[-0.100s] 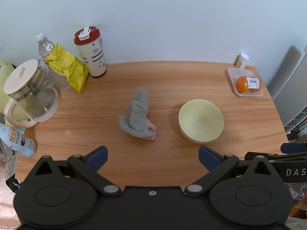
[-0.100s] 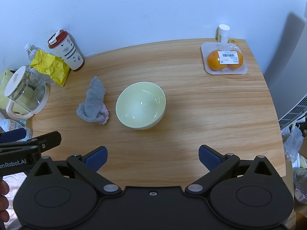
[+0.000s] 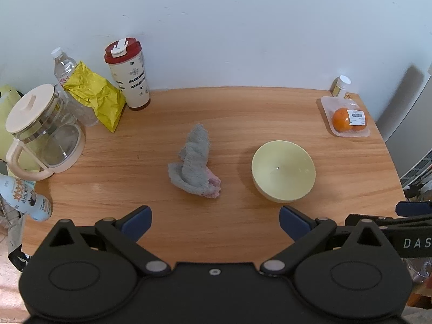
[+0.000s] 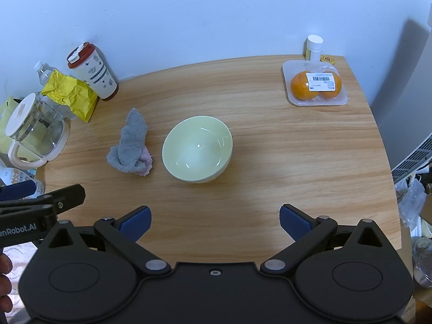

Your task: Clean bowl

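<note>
A pale yellow-green bowl (image 3: 283, 171) (image 4: 197, 149) stands upright in the middle of the wooden table (image 3: 243, 113) (image 4: 297, 156). Just left of it lies a crumpled grey cloth (image 3: 196, 162) (image 4: 132, 145) with a pink patch. My left gripper (image 3: 215, 222) is open above the near table edge, in line with the cloth, nothing between its blue pads. My right gripper (image 4: 215, 221) is open too, held back from the bowl over the near edge. Each gripper's finger shows at the side of the other's view.
At the back left stand a red-lidded tumbler (image 3: 128, 74) (image 4: 93, 71), a yellow bag (image 3: 97, 97), a water bottle (image 3: 62, 66) and a glass jug (image 3: 40, 132). A small bottle (image 3: 25, 198) lies at the left edge. A tray of oranges (image 4: 314, 86) and a small jar (image 4: 313, 45) are back right.
</note>
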